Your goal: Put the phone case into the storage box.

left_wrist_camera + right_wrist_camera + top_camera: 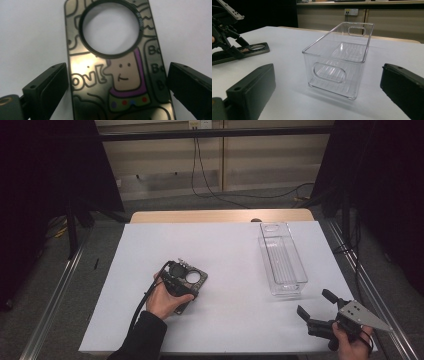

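Observation:
A dark phone case (120, 82) with a cartoon figure and a round hole lies flat on the white sheet, left of the middle (199, 279). My left gripper (117, 67) stands open right over it, one jaw beside each long edge; whether they touch it I cannot tell. A hand holds this gripper (181, 271) from the near side. My right gripper (314, 302) is open and holds nothing at the near right corner. It points at the short end of a clear plastic bin (337, 60), which is a little way ahead of its jaws (328, 68).
The clear bin (281, 259) is empty and stands lengthwise at the right of the white sheet (225, 320). A wooden table edge (220, 216) shows at the far end. Metal rails (55, 290) run along both sides, and cables (210, 190) trail on the floor beyond.

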Available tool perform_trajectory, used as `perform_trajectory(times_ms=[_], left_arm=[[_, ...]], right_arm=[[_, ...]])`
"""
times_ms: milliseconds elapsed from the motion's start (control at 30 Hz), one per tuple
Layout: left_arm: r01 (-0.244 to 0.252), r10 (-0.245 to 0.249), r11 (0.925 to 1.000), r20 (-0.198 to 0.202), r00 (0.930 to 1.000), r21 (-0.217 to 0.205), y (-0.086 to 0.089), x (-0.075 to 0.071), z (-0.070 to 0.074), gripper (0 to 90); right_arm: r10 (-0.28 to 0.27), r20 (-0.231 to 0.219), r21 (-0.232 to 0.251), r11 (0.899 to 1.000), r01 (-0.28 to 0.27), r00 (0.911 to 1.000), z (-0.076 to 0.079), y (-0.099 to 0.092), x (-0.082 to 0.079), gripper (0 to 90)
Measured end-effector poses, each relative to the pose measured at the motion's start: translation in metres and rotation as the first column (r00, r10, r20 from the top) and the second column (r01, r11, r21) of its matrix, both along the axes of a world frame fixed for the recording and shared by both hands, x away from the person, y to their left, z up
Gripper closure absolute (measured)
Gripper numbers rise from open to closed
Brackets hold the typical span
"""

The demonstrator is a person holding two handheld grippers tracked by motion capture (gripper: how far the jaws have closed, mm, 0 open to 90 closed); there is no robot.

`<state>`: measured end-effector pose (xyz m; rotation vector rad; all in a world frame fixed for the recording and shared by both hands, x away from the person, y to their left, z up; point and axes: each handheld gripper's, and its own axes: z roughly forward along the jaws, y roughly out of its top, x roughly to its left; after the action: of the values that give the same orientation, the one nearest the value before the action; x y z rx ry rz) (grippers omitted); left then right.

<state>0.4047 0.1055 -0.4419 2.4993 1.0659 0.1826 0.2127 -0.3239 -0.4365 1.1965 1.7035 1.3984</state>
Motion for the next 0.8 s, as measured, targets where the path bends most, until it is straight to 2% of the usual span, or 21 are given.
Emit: perform_trajectory(times_ms=[133, 200, 300, 367, 600, 700, 800], left_arm=[[0.004, -0.004, 0.9998, 0.005, 1.0000, 0.017, -0.0017, -0.0008, -0.0015, 2.7], [0.002, -0.002, 0.9999, 0.001, 1.0000, 0.012, -0.0020, -0.0007, -0.0021, 2.5], [0.008, -0.009, 0.9998, 0.016, 0.9998, 0.020, -0.0014, 0.0001, -0.0035, 0.4], [-0.004, 0.004, 1.0000, 0.005, 1.0000, 0.003, -0.0006, 0.0000, -0.0043, 0.1], [0.003, -0.003, 0.9999, -0.007, 1.0000, 0.016, -0.0015, 0.0021, -0.0039, 0.1], [-0.010, 0.011, 0.9995, -0.013, 0.9999, 0.031, -0.0024, 0.0024, -0.0023, 1.6], [-0.019, 0.020, 0.9995, -0.027, 0.9994, 0.026, -0.0032, 0.0016, -0.0013, 3.5]], right_arm=[[0.005, 0.000, 0.002, 1.000, -0.005, 1.0000, 0.0000, 0.0003, 0.0001, 0.0], [0.005, -0.001, 0.001, 1.000, -0.005, 1.0000, -0.0002, 0.0002, 0.0002, 0.0], [0.006, -0.001, 0.001, 1.000, -0.006, 1.0000, -0.0001, 0.0003, -0.0001, 0.0], [0.007, 0.000, -0.001, 1.000, -0.007, 1.0000, -0.0002, 0.0006, 0.0001, 0.0], [0.008, -0.004, -0.003, 1.000, -0.008, 1.0000, -0.0005, 0.0002, 0.0001, 0.0], [0.010, -0.004, -0.003, 1.000, -0.011, 0.9999, -0.0005, 0.0007, 0.0000, 0.0], [0.011, -0.005, -0.003, 1.000, -0.011, 0.9999, -0.0005, 0.0006, 0.0001, 0.0]])
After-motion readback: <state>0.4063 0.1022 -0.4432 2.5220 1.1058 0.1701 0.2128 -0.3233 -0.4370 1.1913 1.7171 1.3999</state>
